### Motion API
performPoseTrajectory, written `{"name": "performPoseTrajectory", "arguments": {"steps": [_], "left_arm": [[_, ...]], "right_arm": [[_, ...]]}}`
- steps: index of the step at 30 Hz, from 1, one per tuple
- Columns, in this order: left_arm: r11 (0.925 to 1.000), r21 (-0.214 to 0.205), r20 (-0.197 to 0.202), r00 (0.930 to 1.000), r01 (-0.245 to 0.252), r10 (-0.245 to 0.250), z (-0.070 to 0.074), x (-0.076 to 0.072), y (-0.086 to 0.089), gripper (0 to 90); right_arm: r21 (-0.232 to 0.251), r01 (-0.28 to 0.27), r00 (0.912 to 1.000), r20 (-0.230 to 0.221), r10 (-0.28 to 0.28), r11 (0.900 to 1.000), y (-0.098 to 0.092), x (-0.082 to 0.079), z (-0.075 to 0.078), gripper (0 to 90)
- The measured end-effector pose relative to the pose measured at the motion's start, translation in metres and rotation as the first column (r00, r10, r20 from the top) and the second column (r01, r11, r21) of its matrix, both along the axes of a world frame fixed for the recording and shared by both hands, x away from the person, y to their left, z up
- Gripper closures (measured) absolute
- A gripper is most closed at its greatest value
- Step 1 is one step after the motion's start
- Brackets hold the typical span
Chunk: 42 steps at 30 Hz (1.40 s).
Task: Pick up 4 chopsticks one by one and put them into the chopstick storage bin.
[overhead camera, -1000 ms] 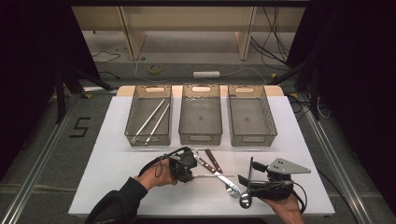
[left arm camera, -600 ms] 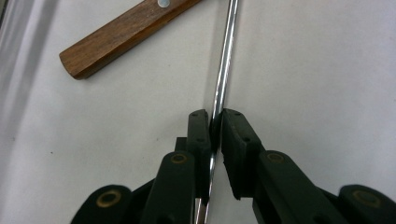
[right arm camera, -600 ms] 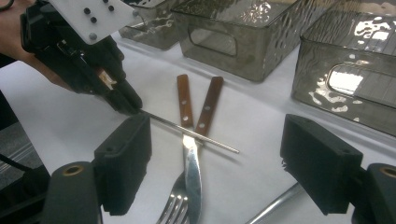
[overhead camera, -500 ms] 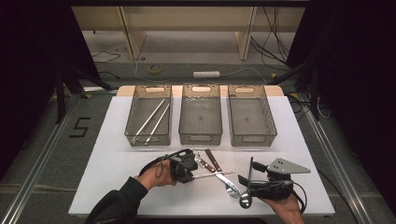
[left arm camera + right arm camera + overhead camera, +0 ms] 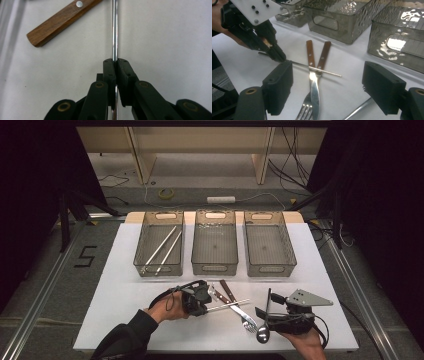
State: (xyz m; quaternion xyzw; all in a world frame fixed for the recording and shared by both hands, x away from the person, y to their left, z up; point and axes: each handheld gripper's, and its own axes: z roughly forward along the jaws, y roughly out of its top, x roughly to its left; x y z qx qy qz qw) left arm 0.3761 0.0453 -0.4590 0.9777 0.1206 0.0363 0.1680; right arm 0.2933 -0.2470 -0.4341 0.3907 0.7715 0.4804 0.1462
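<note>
Three bins (image 5: pixel 214 242) stand in a row at the far side of the worktop (image 5: pixel 115 290), and the one at ten o'clock already holds two chopsticks (image 5: pixel 161 249), so this looks like sorting cutlery by kind. Another chopstick (image 5: pixel 231 305) lies across a knife (image 5: pixel 311 72) and fork (image 5: pixel 320 65) near the worktop's six o'clock edge. The left hand-held gripper (image 5: pixel 202 307) has just been closing, and its jaws now clamp that chopstick's end, likely to lift it clear. The right hand-held gripper (image 5: pixel 263 307) waits at four o'clock, jaws apart and empty, beside a spoon (image 5: pixel 262 333).
</note>
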Motion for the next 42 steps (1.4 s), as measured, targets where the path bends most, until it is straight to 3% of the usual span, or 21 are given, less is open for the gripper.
{"name": "performPoseTrajectory", "arguments": {"steps": [9,17,29,34,42], "left_arm": [[0.9978,-0.061,-0.02,0.9995,-0.025,0.024,0.012,-0.001,0.003,85.1],[0.9903,-0.125,0.005,0.9981,-0.061,0.062,0.029,0.001,0.01,85.1],[0.9767,-0.183,0.037,0.992,-0.112,0.121,0.044,0.005,0.019,85.1],[0.9668,-0.218,0.05,0.9878,-0.133,0.147,0.051,0.008,0.025,85.1],[0.9418,-0.273,0.078,0.9712,-0.196,0.225,0.064,0.014,0.04,85.1]], "right_arm": [[-0.001,-0.001,1.0,0.001,0.001,1.0,0.0,0.0,0.0,26.0],[0.0,-0.001,1.0,0.002,0.001,1.0,0.0,0.0,0.0,25.9],[-0.001,-0.002,1.0,0.003,0.002,1.0,0.0,0.0,0.0,25.9],[-0.001,-0.001,1.0,0.002,0.001,1.0,0.0,0.0,0.0,25.9],[0.001,-0.001,1.0,0.002,0.001,1.0,0.0,0.0,0.0,25.9]]}}
